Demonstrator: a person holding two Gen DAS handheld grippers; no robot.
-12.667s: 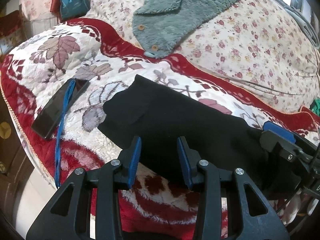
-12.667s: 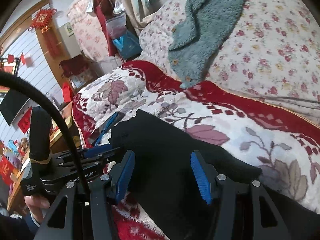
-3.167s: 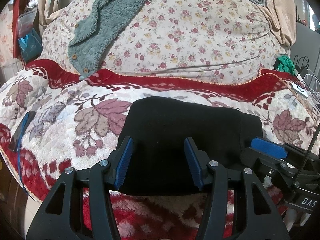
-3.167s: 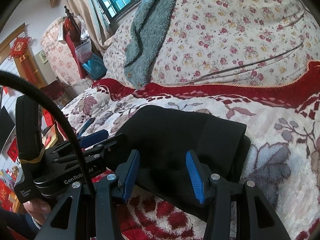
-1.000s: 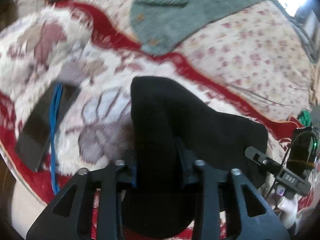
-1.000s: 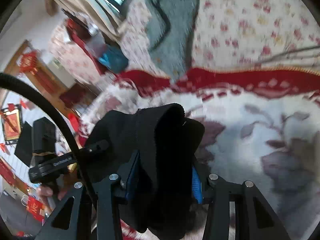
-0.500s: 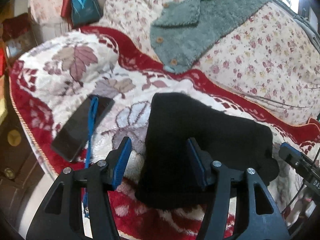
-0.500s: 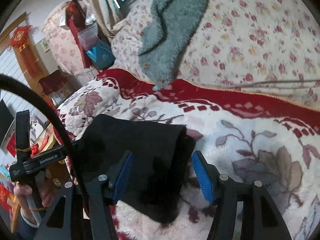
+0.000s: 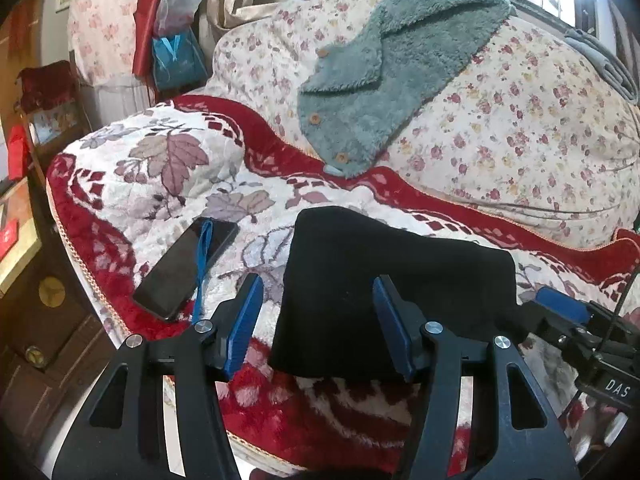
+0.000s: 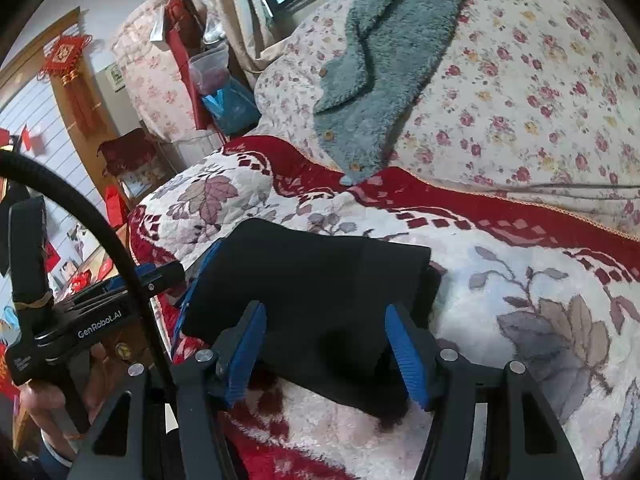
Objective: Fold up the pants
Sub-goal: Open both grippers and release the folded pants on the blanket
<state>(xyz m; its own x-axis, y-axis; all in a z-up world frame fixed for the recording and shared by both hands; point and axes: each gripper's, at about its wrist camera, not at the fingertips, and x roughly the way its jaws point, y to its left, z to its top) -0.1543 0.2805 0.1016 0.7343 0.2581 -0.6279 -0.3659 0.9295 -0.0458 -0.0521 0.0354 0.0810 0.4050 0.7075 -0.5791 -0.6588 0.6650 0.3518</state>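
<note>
The black pants [image 9: 400, 264] lie folded into a compact rectangle on the red-and-white leaf-print blanket [image 9: 160, 184]. My left gripper [image 9: 316, 284] hovers just in front of their left half, open, its blue pads clear of the cloth. In the right wrist view the pants [image 10: 312, 272] show a thick folded edge on the right. My right gripper [image 10: 324, 312] is open above their near edge, nothing pinched. Its blue-tipped finger [image 9: 560, 310] shows at the right edge of the left wrist view. A hand [image 10: 44, 400] holds the left gripper's handle.
A dark phone [image 9: 188, 268] with a blue strap lies left of the pants near the bed's edge. A teal fleece garment [image 9: 372, 92] drapes over the floral quilt [image 9: 520, 120] behind. A wooden cabinet [image 9: 36, 320] stands beside the bed at left.
A second ago both grippers were shut on the bunched pants. Both have since let go and drawn back and up, and the pants now lie flat as a folded rectangle.
</note>
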